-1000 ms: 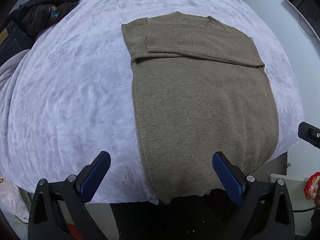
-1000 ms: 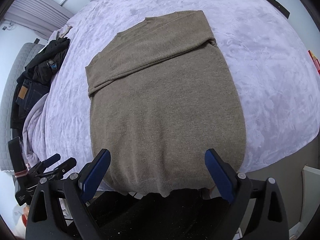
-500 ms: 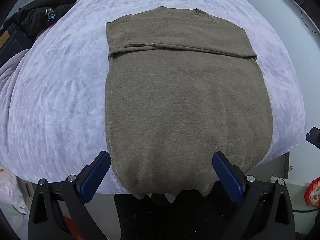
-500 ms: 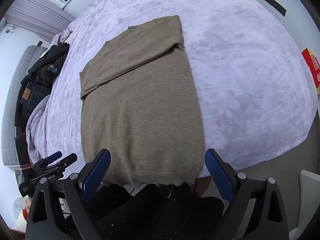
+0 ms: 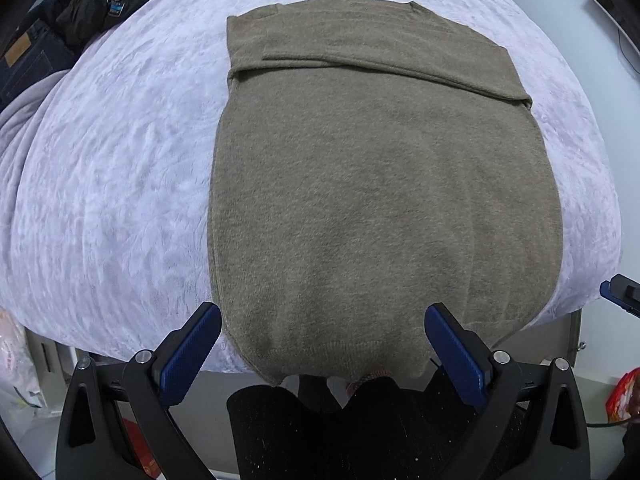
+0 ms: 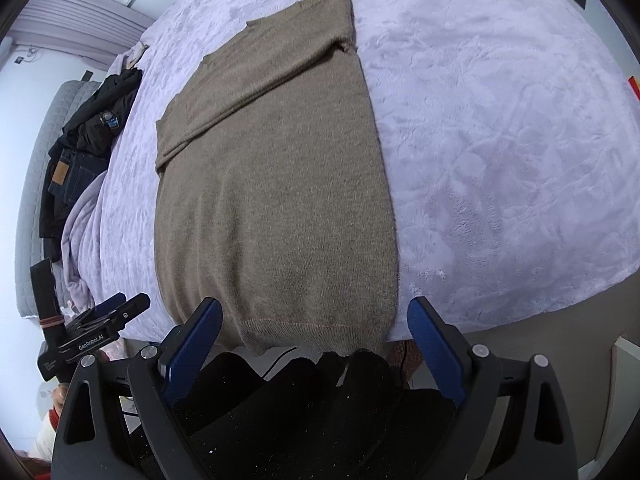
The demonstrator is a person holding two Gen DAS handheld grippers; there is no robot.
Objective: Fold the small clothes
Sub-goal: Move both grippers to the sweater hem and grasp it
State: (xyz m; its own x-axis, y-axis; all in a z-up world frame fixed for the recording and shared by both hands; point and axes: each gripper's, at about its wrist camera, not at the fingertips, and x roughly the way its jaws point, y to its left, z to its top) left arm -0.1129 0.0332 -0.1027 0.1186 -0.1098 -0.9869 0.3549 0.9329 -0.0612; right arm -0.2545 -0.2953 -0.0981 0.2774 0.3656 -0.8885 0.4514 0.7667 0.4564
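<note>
Both tongs stand released, gripping nothing. Seen from its own camera, the left gripper has its blue pads spread wide to either side of the sweater's hem, the left pad just beside the hem's left corner and the right pad over the cloth near its right part; whether either pad touches the knit cannot be told. The right gripper is likewise spread, its fingers flanking the same hem, with the right finger just past the sweater's right edge.

The brown sweater lies flat on the lavender blanket, its body stretched lengthwise away from the hem. Both sleeves are folded across the chest, forming a band along the far part of the sweater, below the neckline. The hem hangs slightly over the blanket's near edge, above the person's dark-clothed legs.

In the right wrist view the sweater sits left of the blanket's middle, and the left gripper's body shows beside the sweater's lower left corner. Beyond the sweater's left side, well apart from it, a heap of black clothing and dark jeans rests at the blanket's margin.
</note>
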